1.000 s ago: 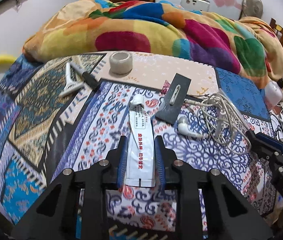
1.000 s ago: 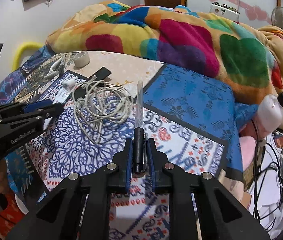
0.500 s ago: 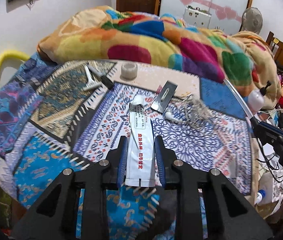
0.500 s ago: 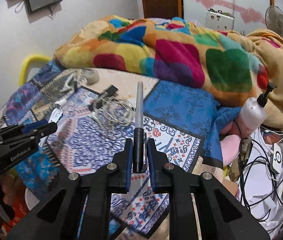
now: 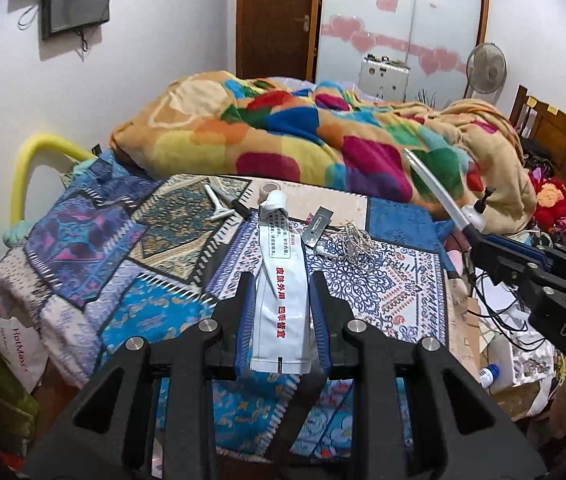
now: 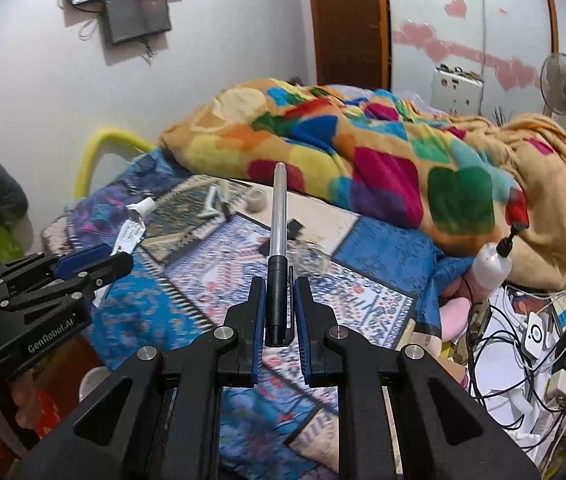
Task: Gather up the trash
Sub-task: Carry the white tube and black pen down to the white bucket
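My left gripper [image 5: 281, 322] is clamped on a flattened white plastic ointment tube with red lettering [image 5: 281, 280]; its pads press the 2 long edges near the crimped tail, and the capped neck projects forward, clear of the patchwork bedspread in blue and teal [image 5: 131, 240]. I judge this tube light, soft and nearly empty: it will buckle rather than resist, its glossy skin may slide, and the stiff crimped end is the surest place to hold.

My right gripper [image 6: 279, 308] is closed on a slim pen with a black grip section and a silver barrel [image 6: 277, 240]. The pads bear on the black section, and the barrel points ahead, above the bedspread. I judge the pen light, rigid and smooth; held this near 1 end, it could pivot or slip along its axis, so a firm squeeze on the black section suits it.

Relative to the bedspread: both items are held above it, off its surface. Lying on it are a tangle of pale earphone cable [image 5: 353, 240], a grey flat card-like piece [image 5: 317, 226], a white T-shaped razor-like tool [image 5: 217, 206] and a small roll of tape [image 5: 271, 187]. A multicoloured fleece blanket [image 5: 283, 136] is heaped at its far edge. No bin is in view.
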Available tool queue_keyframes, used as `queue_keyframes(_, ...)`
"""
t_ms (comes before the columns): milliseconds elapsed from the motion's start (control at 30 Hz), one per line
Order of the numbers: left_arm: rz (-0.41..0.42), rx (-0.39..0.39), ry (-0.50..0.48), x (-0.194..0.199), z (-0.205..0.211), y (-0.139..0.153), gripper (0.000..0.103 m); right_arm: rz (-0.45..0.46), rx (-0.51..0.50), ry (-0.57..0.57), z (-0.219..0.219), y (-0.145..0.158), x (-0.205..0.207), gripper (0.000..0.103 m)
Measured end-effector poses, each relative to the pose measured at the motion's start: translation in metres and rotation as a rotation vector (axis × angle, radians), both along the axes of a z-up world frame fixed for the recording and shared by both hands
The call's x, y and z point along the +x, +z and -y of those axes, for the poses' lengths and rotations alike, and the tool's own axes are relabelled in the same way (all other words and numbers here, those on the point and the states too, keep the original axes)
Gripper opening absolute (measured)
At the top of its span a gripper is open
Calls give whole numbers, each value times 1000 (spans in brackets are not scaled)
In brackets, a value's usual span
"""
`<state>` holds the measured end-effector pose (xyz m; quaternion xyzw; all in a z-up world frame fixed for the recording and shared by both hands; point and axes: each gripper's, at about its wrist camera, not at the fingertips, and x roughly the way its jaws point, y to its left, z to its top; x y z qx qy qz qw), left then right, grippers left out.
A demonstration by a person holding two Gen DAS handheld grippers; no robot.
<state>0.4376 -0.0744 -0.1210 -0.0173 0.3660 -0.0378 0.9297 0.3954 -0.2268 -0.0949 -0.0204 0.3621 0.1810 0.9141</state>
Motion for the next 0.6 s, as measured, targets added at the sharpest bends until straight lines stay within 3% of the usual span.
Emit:
queue_keyframes(267, 35, -33, 59, -60, -42, 18, 27, 26, 35, 80, -39, 18, -40, 13)
queue_keyframes(600, 31, -15, 194, -129, -111, 6, 27, 21, 51, 222, -109, 20, -81, 13)
